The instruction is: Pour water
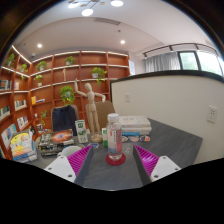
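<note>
A clear plastic bottle with a red and white label (114,135) stands upright on a red coaster or saucer (115,157) on the grey table (170,140). My gripper (113,158) is open, its two pink-padded fingers (78,159) spread wide to either side. The bottle stands just ahead of the fingertips, roughly centred between them, with a clear gap on both sides. Nothing is held.
Beyond the bottle lie stacked books and boxes (135,126) and a wooden mannequin figure (90,105). Small items clutter the table's left part (50,147). Wooden shelves with plants (60,80) line the back wall. A white partition (175,100) rises on the right.
</note>
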